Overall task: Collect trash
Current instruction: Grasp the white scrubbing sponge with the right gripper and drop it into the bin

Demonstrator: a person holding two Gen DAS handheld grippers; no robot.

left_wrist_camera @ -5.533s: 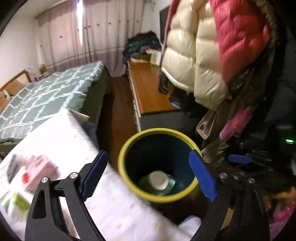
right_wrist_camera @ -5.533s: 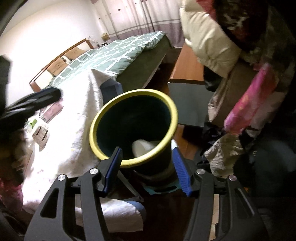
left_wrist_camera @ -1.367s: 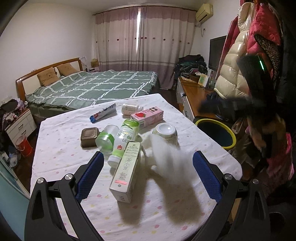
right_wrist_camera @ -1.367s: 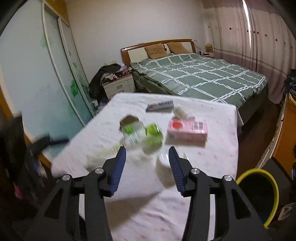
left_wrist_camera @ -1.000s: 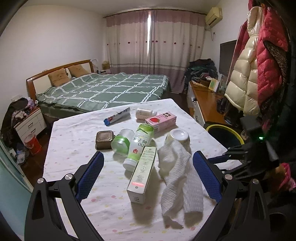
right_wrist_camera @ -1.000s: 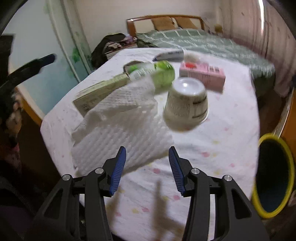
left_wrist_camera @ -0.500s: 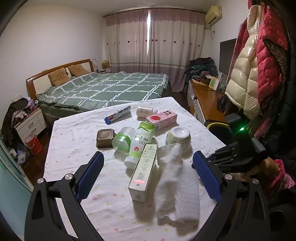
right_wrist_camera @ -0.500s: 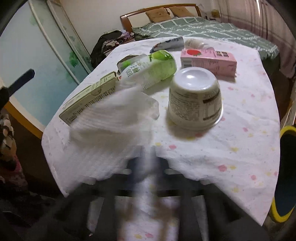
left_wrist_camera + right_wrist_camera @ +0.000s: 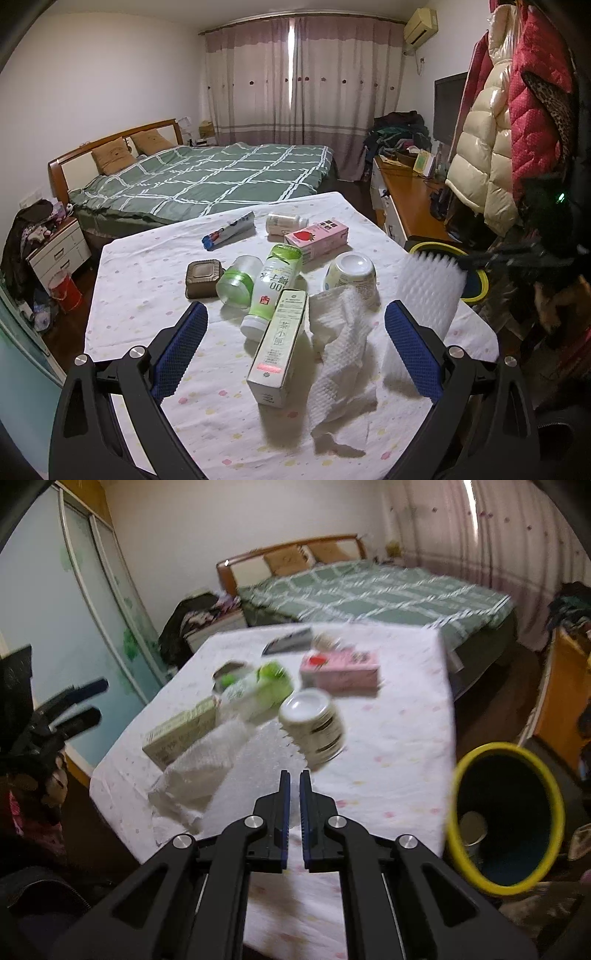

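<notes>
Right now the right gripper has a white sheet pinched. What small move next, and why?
Probably swing the right gripper right, toward the yellow-rimmed bin. Its jaws are shut on the white foam sheet, which hangs lifted above the table with its lower end near the cloth. The bin stands beside the table's right edge and already holds a cup. Lifting slightly first should keep the sheet from dragging the upturned cup.

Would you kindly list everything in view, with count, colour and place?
foam sheet: 1, white, lifted in right gripper
paper towel: 1, white, table front
tea box: 1, pale green, centre
bottle: 1, white-green, lying
cup: 1, white, upside down
carton: 1, pink, back
bin: 1, yellow-rimmed, beside table
table: 1, white cloth
left gripper: open
right gripper: shut on foam
</notes>
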